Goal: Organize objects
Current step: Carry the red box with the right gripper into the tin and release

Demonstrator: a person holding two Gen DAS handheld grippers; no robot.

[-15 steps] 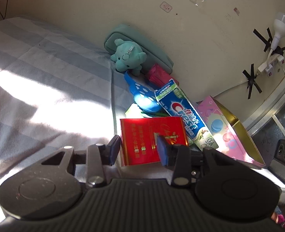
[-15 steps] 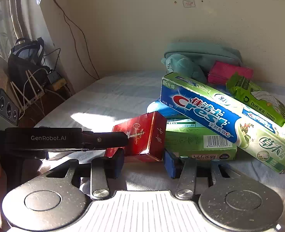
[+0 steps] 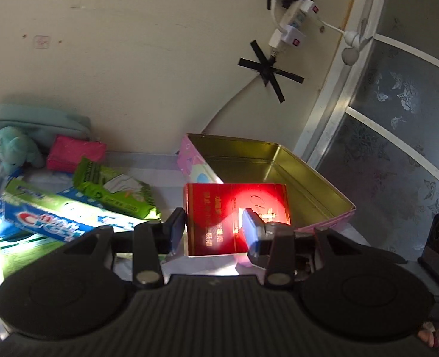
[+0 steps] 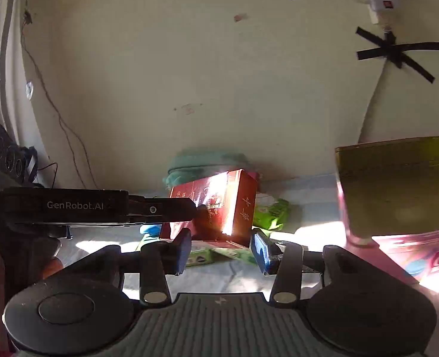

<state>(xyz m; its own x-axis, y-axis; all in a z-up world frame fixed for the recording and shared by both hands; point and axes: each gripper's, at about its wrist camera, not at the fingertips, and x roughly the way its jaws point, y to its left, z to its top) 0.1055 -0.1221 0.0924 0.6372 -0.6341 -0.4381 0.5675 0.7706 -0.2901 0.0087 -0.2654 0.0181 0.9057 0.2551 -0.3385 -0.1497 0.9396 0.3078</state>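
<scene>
My left gripper is shut on a red box and holds it lifted in front of the open pink tin with a gold inside. In the right wrist view the red box hangs in the air, held by the left gripper that reaches in from the left. My right gripper is open and empty, just below and in front of the red box. The pink tin stands at the right of that view.
On the bed to the left lie a Crest toothpaste box, a green wipes pack, a pink box, a teal plush toy and a teal pouch. A wall with taped power strips stands behind.
My left gripper has lifted the red box off the bed and carried it right, to the pink tin. My right gripper has followed to the right and stays open.
</scene>
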